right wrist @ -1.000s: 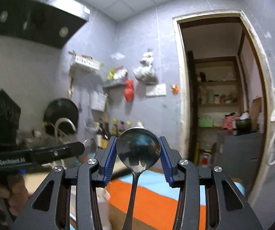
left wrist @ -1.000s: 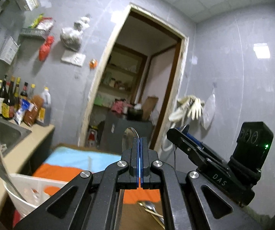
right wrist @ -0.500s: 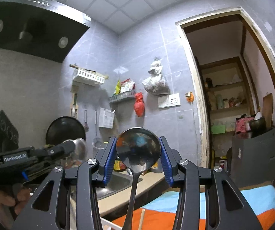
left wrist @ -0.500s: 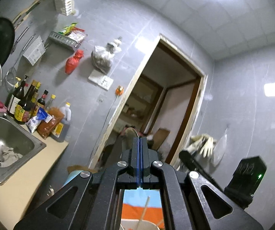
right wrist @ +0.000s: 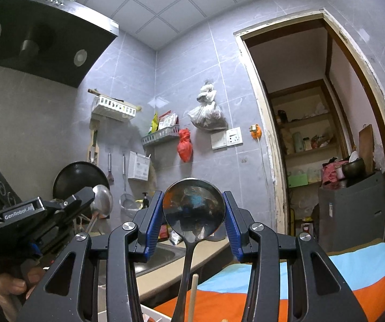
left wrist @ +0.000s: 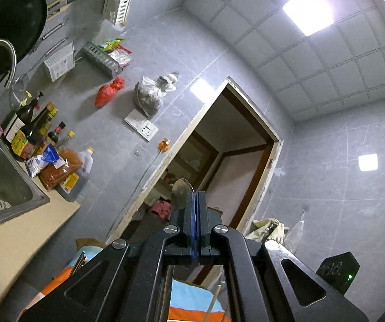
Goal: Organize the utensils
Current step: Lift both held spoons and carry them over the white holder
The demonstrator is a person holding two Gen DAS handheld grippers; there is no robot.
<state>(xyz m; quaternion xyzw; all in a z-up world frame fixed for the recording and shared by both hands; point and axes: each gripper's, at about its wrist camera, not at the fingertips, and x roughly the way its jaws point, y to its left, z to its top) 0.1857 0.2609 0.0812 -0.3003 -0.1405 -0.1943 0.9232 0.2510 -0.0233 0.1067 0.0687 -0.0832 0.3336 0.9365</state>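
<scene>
Between the blue pads of the right gripper (right wrist: 193, 221) we see a dark ladle (right wrist: 193, 214), bowl up and facing the camera, its handle running down between the two fingers; the pads flank the bowl's rim closely, though we cannot tell whether they actually press it. Left of it in the right wrist view, the left gripper (right wrist: 90, 197) is held by a hand (right wrist: 9, 287) and carries a steel spoon (right wrist: 102, 201) at its tip. From the left wrist view we see the left gripper (left wrist: 196, 212) with its jaws pressed together on that spoon (left wrist: 182, 191), whose bowl rises just above the pads. Behind both stand a grey tiled wall, a doorway (right wrist: 313, 134), a range hood (right wrist: 44, 37) and a black wok (right wrist: 78, 178). Low at the left lie the sink (left wrist: 1, 179) and sauce bottles (left wrist: 28, 136). A wooden stick (right wrist: 192, 297) rises beside the ladle handle
</scene>
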